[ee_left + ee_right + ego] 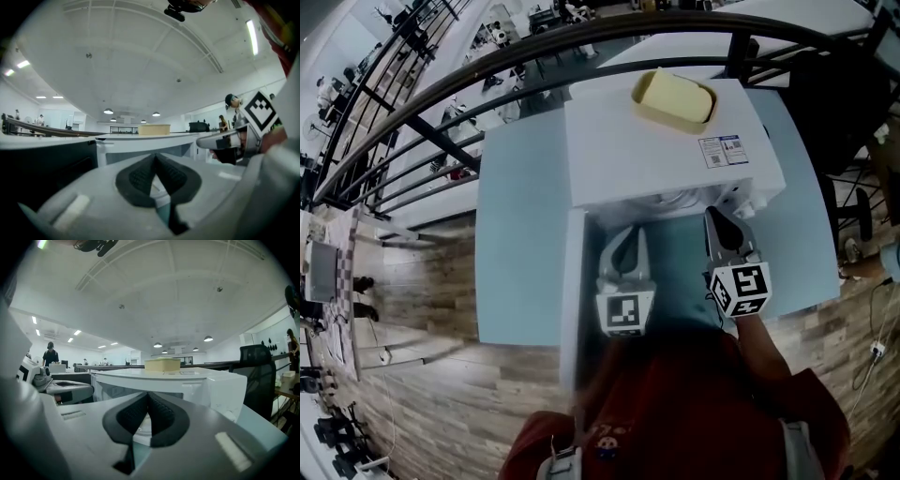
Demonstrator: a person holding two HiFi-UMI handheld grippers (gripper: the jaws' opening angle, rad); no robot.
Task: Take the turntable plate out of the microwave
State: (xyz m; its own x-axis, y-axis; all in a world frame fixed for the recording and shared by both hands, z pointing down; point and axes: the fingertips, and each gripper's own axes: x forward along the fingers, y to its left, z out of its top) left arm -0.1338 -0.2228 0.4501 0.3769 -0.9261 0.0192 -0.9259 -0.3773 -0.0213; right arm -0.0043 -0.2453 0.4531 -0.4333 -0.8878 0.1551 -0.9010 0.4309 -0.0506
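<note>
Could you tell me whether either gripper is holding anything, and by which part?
Nothing is held: the left gripper and right gripper are both shut on nothing, before the open microwave.

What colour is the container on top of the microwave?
The container is pale yellow; the head view shows it best.

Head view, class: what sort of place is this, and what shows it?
Probably an open-plan lab or office, upper level: a curved railing overlooks a lower floor, and a microwave sits on a blue table.
</note>
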